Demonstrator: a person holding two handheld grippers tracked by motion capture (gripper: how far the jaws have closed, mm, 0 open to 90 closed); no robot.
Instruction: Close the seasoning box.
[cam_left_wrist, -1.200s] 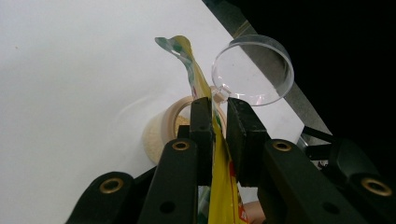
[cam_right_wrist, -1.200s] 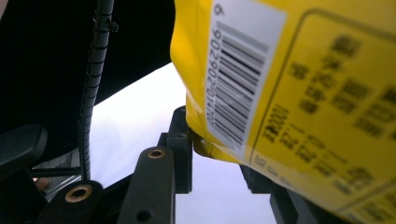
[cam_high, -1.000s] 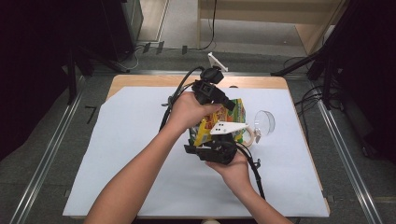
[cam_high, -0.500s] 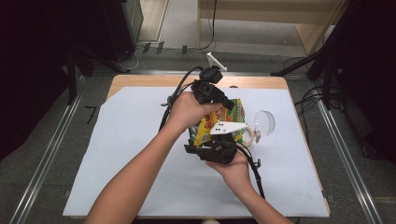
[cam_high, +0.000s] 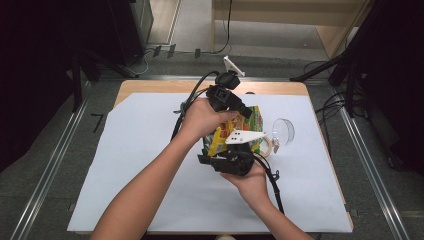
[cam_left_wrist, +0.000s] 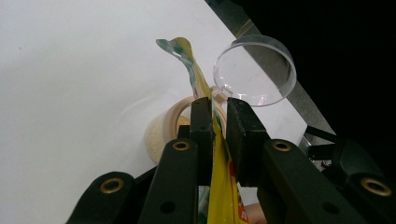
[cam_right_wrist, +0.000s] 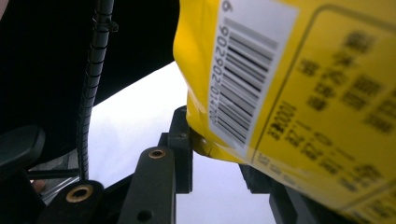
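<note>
Bag (cam_high: 239, 131): yellow snack packet with green and red print, held above the white sheet (cam_high: 125, 165) near the table's middle, between the two grippers. In the right gripper view its back panel, with barcode and printed text, hangs over the jaws. Left gripper (cam_left_wrist: 218, 122): on the far side of the bag, jaws narrow and pinched on the bag's thin top edge, the pads (cam_left_wrist: 201, 126) pressing the foil from both sides; a twisted strip of the edge rises beyond the fingertips. Right gripper (cam_high: 231, 159): on the near side of the bag, under its lower end; jaws part closed and narrowing within the last half second, the bag's bottom corner between them; whether the pads bear on the foil cannot be told. Dish (cam_left_wrist: 254, 70): clear, round, lying on the sheet just right of the bag. Tape roll (cam_left_wrist: 161, 130): tan ring flat on the sheet, beneath the bag, touching or nearly touching the dish.
</note>
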